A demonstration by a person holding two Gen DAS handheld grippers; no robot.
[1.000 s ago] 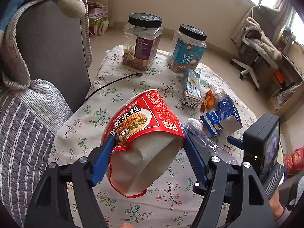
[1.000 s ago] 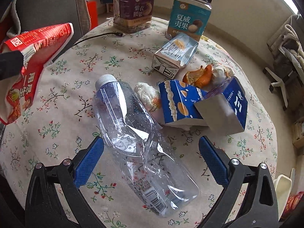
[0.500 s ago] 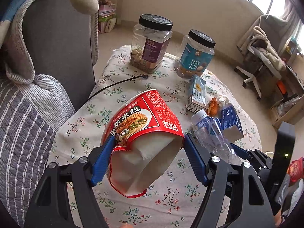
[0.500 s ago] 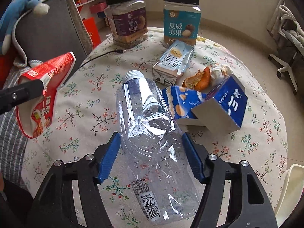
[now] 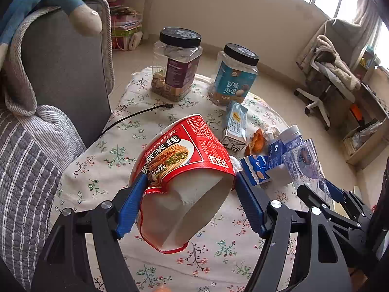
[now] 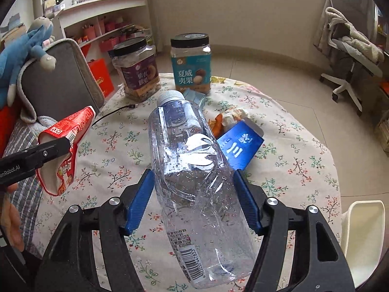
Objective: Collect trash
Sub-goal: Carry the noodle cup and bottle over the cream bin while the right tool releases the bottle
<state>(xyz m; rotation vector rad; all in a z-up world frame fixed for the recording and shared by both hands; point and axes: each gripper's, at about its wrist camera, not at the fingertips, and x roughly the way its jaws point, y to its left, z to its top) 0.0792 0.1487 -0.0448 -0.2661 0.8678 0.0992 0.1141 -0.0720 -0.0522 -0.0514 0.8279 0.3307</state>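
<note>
My left gripper (image 5: 188,202) is shut on a red instant-noodle cup (image 5: 184,170), held above the floral table; the cup also shows in the right wrist view (image 6: 65,150). My right gripper (image 6: 194,197) is shut on a crushed clear plastic bottle (image 6: 192,170) with a white cap, lifted off the table; it shows at the right of the left wrist view (image 5: 304,160). On the table lie a blue carton (image 6: 239,148), a small milk carton (image 5: 234,124), orange peel (image 5: 255,141) and crumpled tissue (image 6: 233,115).
Two black-lidded snack jars (image 5: 178,65) (image 5: 234,75) stand at the table's far side. A black cable (image 5: 136,116) lies on the cloth. A grey sofa (image 5: 60,68) is at the left. A white bin (image 6: 362,238) stands right of the table. An office chair (image 6: 350,56) stands beyond.
My right gripper closed on the clear bottle and lifted it off the table. My left gripper kept hold of the noodle cup and rose slightly.
</note>
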